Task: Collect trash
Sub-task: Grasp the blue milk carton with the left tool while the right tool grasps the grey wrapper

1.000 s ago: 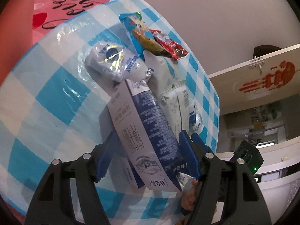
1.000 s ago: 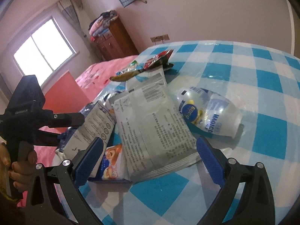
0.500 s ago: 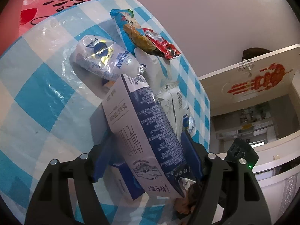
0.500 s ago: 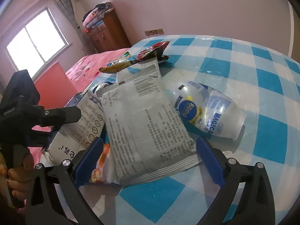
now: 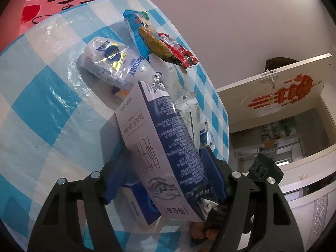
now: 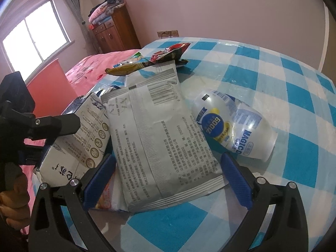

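My left gripper is shut on a blue and white milk carton, which it holds tilted above the blue checked table. The carton also shows in the right wrist view, with the left gripper on it. My right gripper is open around the near end of a grey and white flat packet, its fingers on either side and not touching it. A crumpled clear Magicday bottle lies to the packet's right; it also shows in the left wrist view.
A blue snack bag and a red wrapper lie at the far end of the pile. Another small carton lies under the held one. A pink bed and a red board stand beyond the table's left edge.
My left gripper has lifted the milk carton a little and tilted it further. My right gripper has moved in closer around the grey packet.
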A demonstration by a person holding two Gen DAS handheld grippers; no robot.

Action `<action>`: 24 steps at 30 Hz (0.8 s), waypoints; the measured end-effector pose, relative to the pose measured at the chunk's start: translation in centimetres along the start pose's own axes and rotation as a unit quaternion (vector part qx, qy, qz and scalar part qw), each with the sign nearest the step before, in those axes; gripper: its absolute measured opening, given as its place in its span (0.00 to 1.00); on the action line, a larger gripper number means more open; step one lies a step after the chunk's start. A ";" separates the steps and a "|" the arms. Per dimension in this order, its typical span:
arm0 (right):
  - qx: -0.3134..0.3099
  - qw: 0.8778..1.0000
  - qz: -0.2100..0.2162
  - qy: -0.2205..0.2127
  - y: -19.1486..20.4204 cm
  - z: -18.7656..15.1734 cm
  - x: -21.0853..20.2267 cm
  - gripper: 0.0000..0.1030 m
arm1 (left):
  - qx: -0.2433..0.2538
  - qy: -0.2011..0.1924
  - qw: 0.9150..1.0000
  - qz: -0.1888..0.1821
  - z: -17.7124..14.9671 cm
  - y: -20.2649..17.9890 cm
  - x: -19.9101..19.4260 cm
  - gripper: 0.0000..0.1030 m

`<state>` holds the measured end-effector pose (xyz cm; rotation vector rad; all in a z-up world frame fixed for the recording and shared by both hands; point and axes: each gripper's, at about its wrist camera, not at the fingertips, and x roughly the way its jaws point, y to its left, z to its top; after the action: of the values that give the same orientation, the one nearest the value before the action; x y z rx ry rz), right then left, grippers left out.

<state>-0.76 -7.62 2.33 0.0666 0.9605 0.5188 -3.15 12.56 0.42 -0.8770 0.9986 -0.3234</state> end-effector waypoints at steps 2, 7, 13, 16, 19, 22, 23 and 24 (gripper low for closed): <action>-0.001 1.000 -0.002 0.001 0.1 0.0 0.0 0.96 | 0.000 0.000 1.000 -0.004 0.0 0.2 -0.3 0.66; -0.017 0.999 -0.025 0.009 0.8 0.2 0.4 0.96 | 0.001 0.004 1.000 -0.020 0.3 0.7 -1.5 0.58; -0.020 0.999 -0.033 0.012 1.0 0.4 0.8 0.96 | 0.010 0.013 0.999 -0.031 0.7 1.2 -2.3 0.54; -0.019 0.999 -0.036 0.015 1.1 0.4 0.8 0.96 | 0.017 0.018 0.999 -0.032 0.9 1.3 -2.7 0.51; -0.015 0.999 -0.039 0.016 1.2 0.4 0.8 0.96 | 0.021 0.024 0.999 -0.038 1.1 1.3 -3.0 0.46; -0.011 0.999 -0.043 0.012 1.3 0.3 0.7 0.95 | 0.026 0.025 0.998 -0.041 1.3 1.4 -3.4 0.40; -0.010 0.999 -0.044 0.012 1.4 0.3 0.7 0.95 | 0.029 0.026 0.998 -0.040 1.4 1.5 -3.7 0.39; -0.006 0.999 -0.044 0.012 1.4 0.2 0.6 0.94 | 0.029 0.027 0.998 -0.041 1.4 1.6 -3.8 0.39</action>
<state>-0.86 -6.06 2.37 0.0066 0.9784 0.4444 -4.17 16.53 1.79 -0.8621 0.9997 -0.4440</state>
